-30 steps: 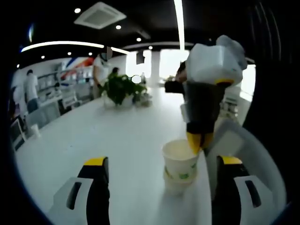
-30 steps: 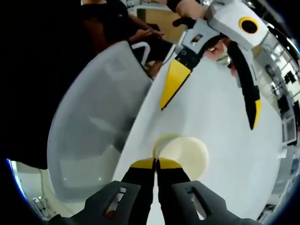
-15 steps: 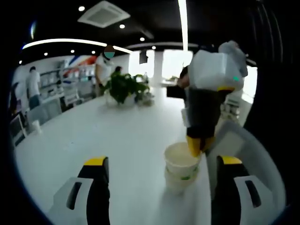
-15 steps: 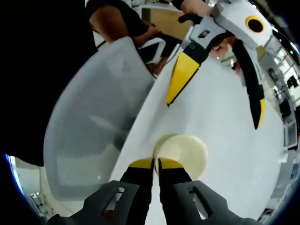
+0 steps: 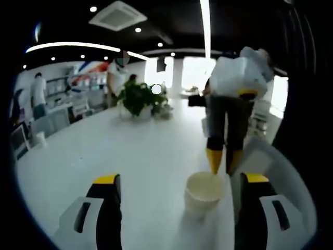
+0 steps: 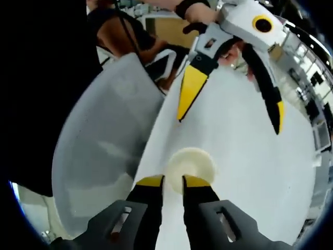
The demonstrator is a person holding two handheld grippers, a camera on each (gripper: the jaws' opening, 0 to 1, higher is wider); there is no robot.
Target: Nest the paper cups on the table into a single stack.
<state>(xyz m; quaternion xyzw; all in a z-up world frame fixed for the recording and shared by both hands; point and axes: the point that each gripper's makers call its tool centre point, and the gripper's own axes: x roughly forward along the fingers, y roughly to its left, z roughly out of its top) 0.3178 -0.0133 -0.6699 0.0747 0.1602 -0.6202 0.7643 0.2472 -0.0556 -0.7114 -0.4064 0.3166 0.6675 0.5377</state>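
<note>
Jaws of the right gripper (image 6: 172, 181) stand slightly parted just above the rim of the cup stack (image 6: 190, 163), near the table (image 6: 244, 156) edge beside a grey chair (image 6: 104, 151). Left gripper (image 5: 177, 179) is wide open, stack between its jaws; potted plant (image 5: 137, 99) well beyond.

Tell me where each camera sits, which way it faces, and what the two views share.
Left gripper view: rides the left claw, low over the white table, looking level across it at the paper cup with the right claw above it.
Right gripper view: rides the right claw, looking steeply down onto the cup's mouth, with the left claw and the person's hand beyond.
Shared: cup, table, and the grey chair.
</note>
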